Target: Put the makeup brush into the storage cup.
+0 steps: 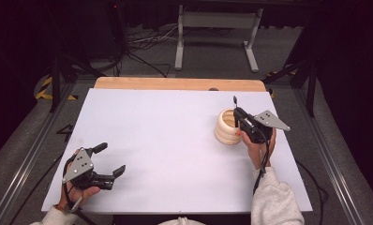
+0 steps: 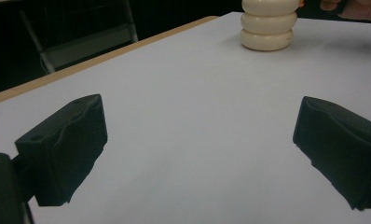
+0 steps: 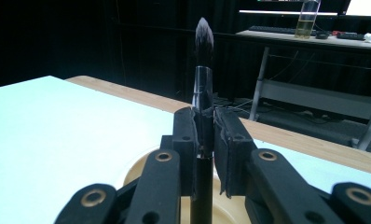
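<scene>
A cream ribbed holder (image 1: 228, 127) stands on the white table (image 1: 166, 140) at the right; it also appears far off as the holder (image 2: 269, 23) in the left gripper view. My right gripper (image 1: 238, 117) is shut on a black brush (image 3: 203, 79), held upright with its bristle tip up. The brush's lower end reaches down over the holder's cream rim (image 3: 141, 170). The brush (image 1: 234, 108) rises above the holder's mouth. My left gripper (image 1: 110, 160) rests open near the table's front left corner, its jaws wide apart with bare table between them (image 2: 197, 140).
A wooden strip (image 1: 180, 84) runs along the table's far edge. Beyond it stand a grey metal frame (image 1: 217, 28) and cables on the floor. Another desk (image 3: 314, 39) with a bottle stands far behind.
</scene>
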`<state>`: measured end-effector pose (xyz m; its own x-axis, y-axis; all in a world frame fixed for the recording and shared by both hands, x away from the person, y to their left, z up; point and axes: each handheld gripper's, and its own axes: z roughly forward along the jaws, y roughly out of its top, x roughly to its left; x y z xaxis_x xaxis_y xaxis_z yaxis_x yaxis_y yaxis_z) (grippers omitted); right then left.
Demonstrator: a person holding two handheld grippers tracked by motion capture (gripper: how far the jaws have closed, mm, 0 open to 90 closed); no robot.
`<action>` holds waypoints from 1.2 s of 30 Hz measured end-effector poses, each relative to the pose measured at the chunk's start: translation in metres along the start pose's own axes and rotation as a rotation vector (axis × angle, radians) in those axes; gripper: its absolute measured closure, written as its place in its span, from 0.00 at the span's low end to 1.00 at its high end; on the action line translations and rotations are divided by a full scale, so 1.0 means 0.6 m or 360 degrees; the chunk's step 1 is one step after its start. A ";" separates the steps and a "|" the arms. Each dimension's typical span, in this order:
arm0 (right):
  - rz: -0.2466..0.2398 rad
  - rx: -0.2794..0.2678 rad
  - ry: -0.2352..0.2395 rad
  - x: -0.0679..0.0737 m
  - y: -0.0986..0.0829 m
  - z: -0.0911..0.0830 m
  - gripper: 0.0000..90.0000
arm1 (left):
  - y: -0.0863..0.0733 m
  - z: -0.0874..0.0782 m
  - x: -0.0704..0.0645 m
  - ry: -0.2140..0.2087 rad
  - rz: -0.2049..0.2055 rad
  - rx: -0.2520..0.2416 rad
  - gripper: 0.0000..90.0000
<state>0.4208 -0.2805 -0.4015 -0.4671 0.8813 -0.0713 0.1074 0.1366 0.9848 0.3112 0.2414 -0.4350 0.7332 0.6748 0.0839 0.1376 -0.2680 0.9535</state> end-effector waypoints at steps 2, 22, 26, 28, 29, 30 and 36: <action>0.0000 -0.0002 0.0010 0.000 0.000 0.000 0.88 | 0.000 0.000 0.000 0.0003 -0.0002 0.0002 0.04; -0.0088 -0.0057 -0.0026 0.015 0.030 -0.013 0.48 | 0.000 0.001 0.000 0.0004 0.0006 0.0021 0.04; -0.0110 -0.0069 -0.0024 0.016 0.036 -0.019 0.44 | 0.000 0.001 -0.001 0.0001 0.0007 0.0021 0.04; -0.0121 -0.0068 -0.0012 0.017 0.040 -0.021 0.39 | 0.000 0.002 0.000 0.0002 0.0006 0.0013 0.04; -0.0133 -0.0068 -0.0017 0.018 0.042 -0.023 0.38 | 0.000 0.002 0.000 0.0003 0.0005 0.0012 0.04; -0.0144 -0.0068 -0.0020 0.019 0.044 -0.024 0.36 | 0.000 0.002 0.000 0.0005 0.0004 0.0013 0.04; -0.0183 -0.0086 -0.0040 0.026 0.053 -0.031 0.27 | 0.000 0.002 -0.001 0.0002 0.0006 0.0018 0.04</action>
<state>0.4004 -0.2709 -0.3684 -0.4513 0.8724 -0.1876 0.0063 0.2133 0.9770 0.3116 0.2402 -0.4355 0.7328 0.6747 0.0876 0.1424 -0.2780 0.9500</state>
